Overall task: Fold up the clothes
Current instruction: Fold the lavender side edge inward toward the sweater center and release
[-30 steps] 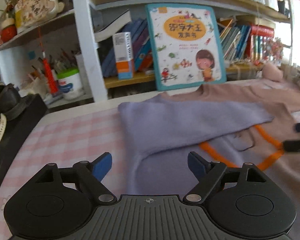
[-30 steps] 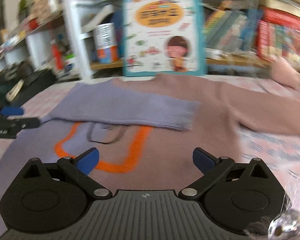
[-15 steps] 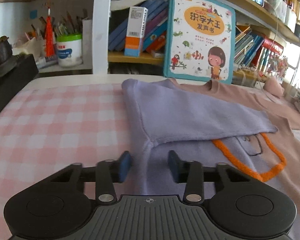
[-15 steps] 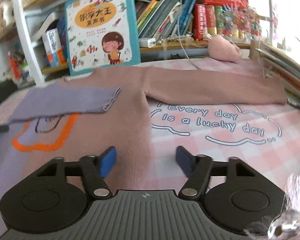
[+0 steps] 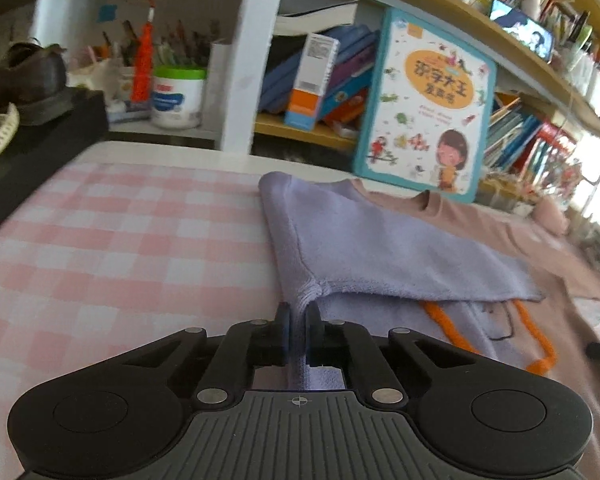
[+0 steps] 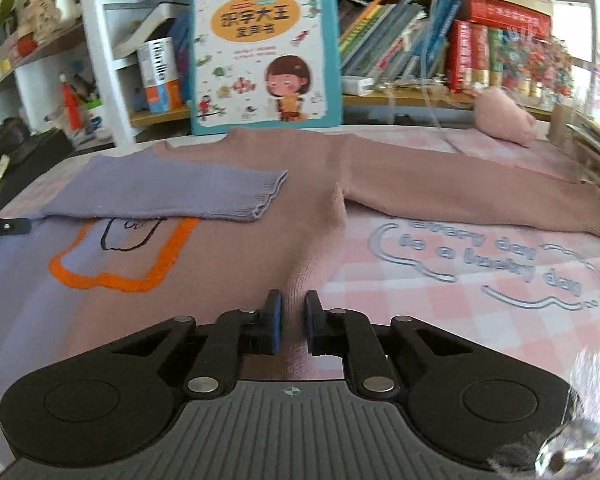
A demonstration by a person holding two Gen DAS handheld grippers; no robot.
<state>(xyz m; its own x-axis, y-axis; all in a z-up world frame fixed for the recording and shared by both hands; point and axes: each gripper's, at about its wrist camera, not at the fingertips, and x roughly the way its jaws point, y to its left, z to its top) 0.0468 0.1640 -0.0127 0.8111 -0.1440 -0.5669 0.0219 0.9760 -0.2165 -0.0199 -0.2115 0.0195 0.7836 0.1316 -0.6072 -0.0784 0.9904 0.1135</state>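
Note:
A sweater, lilac on its left half and dusty pink on its right (image 6: 236, 280), lies flat on the pink checked tablecloth (image 5: 120, 248), with an orange outline on the chest (image 6: 112, 280). Its lilac sleeve (image 5: 380, 252) is folded across the chest; the pink sleeve (image 6: 460, 196) stretches out to the right. My left gripper (image 5: 298, 320) is shut on the sweater's lilac left side edge, just below the armpit. My right gripper (image 6: 292, 306) is shut on the pink right side edge, where the fabric bunches up into a ridge.
A shelf unit with books stands behind the table, with a large children's book (image 6: 264, 48) leaning against it. A black box with shoes on it (image 5: 32, 128) sits at the far left. A pink plush (image 6: 504, 120) lies at the back right.
Both grippers have moved down to the sweater's side edges and closed on the fabric. A second ago both were wide open above the sweater.

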